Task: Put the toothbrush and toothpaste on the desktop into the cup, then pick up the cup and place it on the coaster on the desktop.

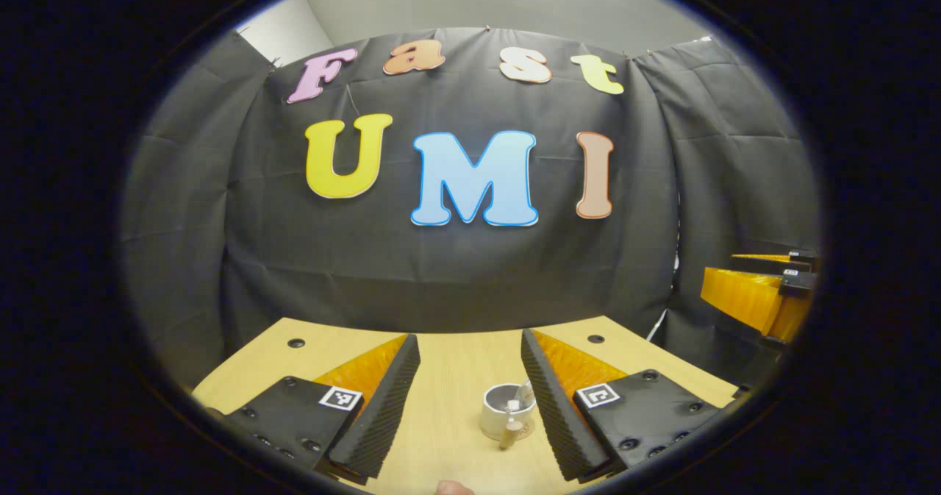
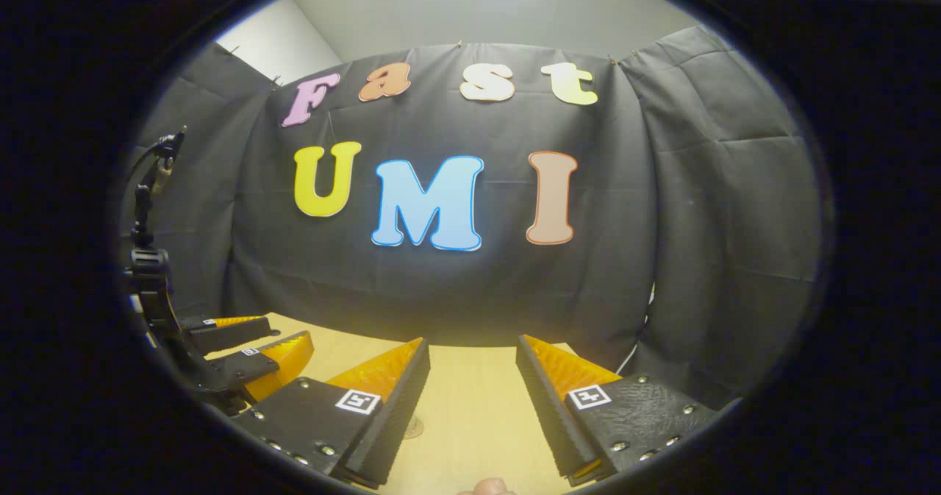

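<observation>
Both grippers held up and spread, cup waiting below on the desk.

The left gripper (image 1: 470,399) has its jaws apart and grips nothing; under it a white cup (image 1: 506,410) stands on the desktop (image 1: 448,436), something slim leaning in it. The right gripper (image 2: 470,399) is likewise spread and empty. A descent off-centre could clip the rim and tip the cup.

Left gripper (image 1: 470,399) and right gripper (image 2: 470,407) both hang spread wide, holding nothing.
</observation>
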Demonstrator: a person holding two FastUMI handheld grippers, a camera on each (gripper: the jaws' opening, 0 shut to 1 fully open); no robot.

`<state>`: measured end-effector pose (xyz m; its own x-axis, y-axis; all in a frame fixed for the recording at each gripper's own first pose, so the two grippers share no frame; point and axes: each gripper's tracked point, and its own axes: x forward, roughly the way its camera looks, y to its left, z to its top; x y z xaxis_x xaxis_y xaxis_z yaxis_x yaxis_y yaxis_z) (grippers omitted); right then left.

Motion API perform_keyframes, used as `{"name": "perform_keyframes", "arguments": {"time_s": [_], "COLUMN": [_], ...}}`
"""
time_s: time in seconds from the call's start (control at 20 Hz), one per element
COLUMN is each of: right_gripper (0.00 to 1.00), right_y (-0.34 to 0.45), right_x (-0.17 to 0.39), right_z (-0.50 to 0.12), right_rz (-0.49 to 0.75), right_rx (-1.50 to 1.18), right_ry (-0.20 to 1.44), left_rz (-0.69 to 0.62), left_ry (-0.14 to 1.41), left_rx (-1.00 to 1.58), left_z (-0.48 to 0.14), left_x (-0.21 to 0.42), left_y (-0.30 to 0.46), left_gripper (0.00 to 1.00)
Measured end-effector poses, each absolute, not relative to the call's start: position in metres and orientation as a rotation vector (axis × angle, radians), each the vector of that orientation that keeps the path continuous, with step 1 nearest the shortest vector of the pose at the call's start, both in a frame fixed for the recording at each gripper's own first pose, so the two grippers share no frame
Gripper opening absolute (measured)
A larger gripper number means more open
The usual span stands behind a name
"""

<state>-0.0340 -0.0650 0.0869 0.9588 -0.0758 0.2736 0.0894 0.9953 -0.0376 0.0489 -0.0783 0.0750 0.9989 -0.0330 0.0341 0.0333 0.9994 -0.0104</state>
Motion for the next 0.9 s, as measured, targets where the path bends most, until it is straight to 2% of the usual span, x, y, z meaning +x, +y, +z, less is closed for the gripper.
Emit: {"name": "perform_keyframes", "arguments": {"time_s": [0.1,0.4,0.9], "right_gripper": [0.75,0.77,0.78], "right_y": [-0.074,-0.110,-0.134], "right_x": [-0.037,-0.043,-0.048], "right_z": [0.087,0.087,0.085], "right_rz": [-0.048,-0.058,-0.085], "right_rx": [-0.062,-0.025,0.017], "right_ry": [-0.285,-0.293,-0.310], "left_rz": [0.007,0.049,0.047], "left_ry": [-0.048,-0.039,-0.090], "left_rx": [-0.011,-0.019,-0.009], "left_z": [0.073,0.069,0.090], "left_x": [0.047,0.043,0.039], "left_y": [-0.084,-0.098,-0.116], "left_gripper": [0.91,0.89,0.89]}}
